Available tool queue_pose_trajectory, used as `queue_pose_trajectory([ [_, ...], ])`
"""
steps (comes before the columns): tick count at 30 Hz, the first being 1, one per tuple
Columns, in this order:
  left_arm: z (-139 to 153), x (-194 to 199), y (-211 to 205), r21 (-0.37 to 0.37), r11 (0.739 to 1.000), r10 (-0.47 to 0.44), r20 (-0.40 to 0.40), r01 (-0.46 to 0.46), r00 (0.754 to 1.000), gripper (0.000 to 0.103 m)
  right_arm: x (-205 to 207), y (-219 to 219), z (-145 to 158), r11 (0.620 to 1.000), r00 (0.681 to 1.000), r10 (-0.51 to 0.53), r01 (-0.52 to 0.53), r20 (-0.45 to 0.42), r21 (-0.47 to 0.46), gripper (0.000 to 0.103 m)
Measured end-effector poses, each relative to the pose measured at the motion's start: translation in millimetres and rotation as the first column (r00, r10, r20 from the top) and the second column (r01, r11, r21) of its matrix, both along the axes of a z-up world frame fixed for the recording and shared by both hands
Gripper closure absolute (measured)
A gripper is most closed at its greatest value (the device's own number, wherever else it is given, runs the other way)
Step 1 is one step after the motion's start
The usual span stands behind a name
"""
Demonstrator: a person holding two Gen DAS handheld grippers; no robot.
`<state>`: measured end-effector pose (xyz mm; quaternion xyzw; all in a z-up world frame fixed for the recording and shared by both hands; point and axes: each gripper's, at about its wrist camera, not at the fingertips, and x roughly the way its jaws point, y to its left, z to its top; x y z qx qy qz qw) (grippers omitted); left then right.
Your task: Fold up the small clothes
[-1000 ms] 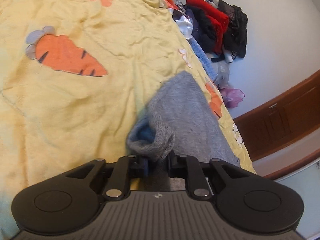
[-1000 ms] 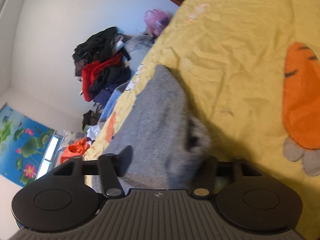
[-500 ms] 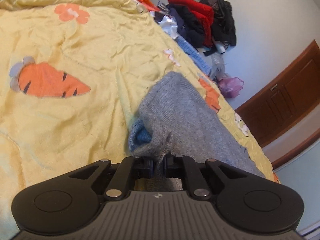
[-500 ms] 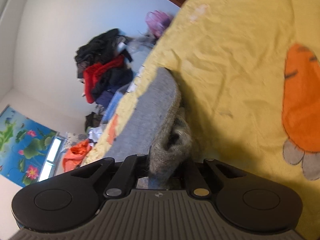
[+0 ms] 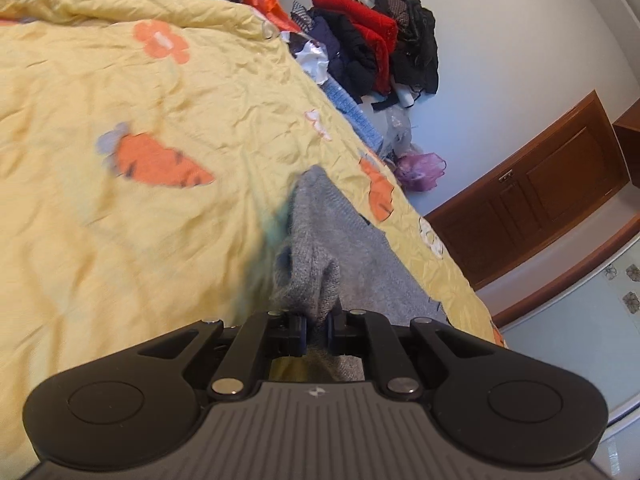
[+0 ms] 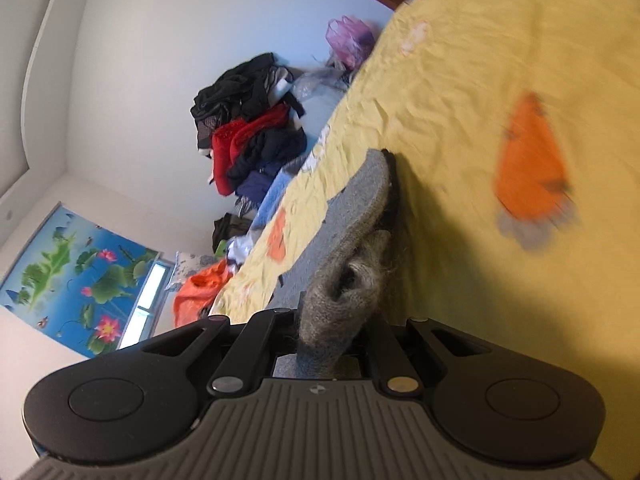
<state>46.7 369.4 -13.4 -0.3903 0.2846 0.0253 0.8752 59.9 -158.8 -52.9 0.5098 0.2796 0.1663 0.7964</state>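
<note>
In the left wrist view, the left hand-held gripper (image 5: 316,326) pinches a bunched edge of the grey knit sweater (image 5: 344,248), which lies on the yellow carrot blanket (image 5: 140,240) near its edge.

In the right wrist view, the right hand-held gripper (image 6: 332,332) squeezes a fold of the same sweater (image 6: 352,208). A pile of clothes (image 6: 248,136) sits by the wall.
</note>
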Motion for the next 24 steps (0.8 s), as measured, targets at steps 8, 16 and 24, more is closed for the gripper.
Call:
queue_pose_trajectory([
  [8, -12, -104, 9, 0.036, 0.999, -0.033, -0.141, 0.039, 0.989, 0.095, -83, -6, -25, 0.999, 0.986, 0.036, -0.032, -0.163, 0.027, 0.088],
  [16, 2, -138, -6, 0.336, 0.912, -0.198, -0.141, 0.236, 0.97, 0.068, -82, -12, 17, 0.944, 0.995, -0.031, -0.001, -0.092, -0.331, 0.019],
  [24, 57, -109, 24, 0.609, 0.79, 0.012, 0.105, -0.074, 0.994, 0.022, 51, 13, 63, 0.778, 0.987, 0.157, -0.096, 0.044, -0.621, 0.015],
])
